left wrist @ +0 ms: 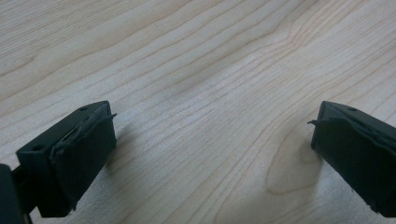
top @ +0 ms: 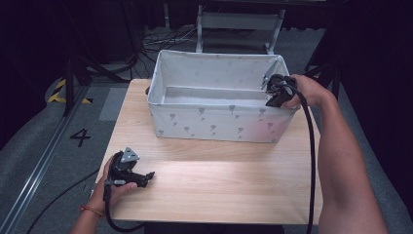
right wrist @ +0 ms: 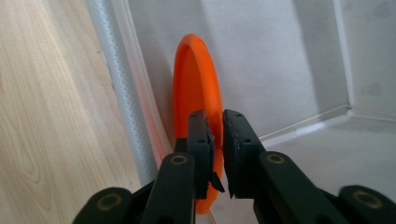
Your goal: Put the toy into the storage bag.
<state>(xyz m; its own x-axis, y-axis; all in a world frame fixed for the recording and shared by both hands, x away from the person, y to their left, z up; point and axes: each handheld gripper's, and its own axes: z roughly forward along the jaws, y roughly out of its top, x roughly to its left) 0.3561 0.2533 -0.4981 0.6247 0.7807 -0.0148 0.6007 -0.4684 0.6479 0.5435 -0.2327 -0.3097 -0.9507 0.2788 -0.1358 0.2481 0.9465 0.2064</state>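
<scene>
Inside the bin (top: 214, 122), at its right end, the right gripper (right wrist: 215, 154) clamps an orange disc (right wrist: 196, 88) by its rim, jaws nearly together with the thin edge between the pads. That disc stands on edge, flat and round with a raised lip, just beside the bin's fabric wall; whether it touches the wall I cannot tell. From the high view the right gripper (top: 278, 90) sits at the bin's right rim, in a hand whose forearm reaches across the table (top: 219, 190), and the disc is hidden from that view by the hand and wall. Down at the near left corner, the left gripper (top: 129, 170) rests in the other hand on the wood, a grey plate on top. Its own view has the left gripper's jaws (left wrist: 210, 144) spread wide, nothing but bare wood grain between them. White fabric with small grey prints makes up the bin. Grey floor, a yellow-black stripe and a painted 4 (top: 80, 137) lie to the left, cables behind.
</scene>
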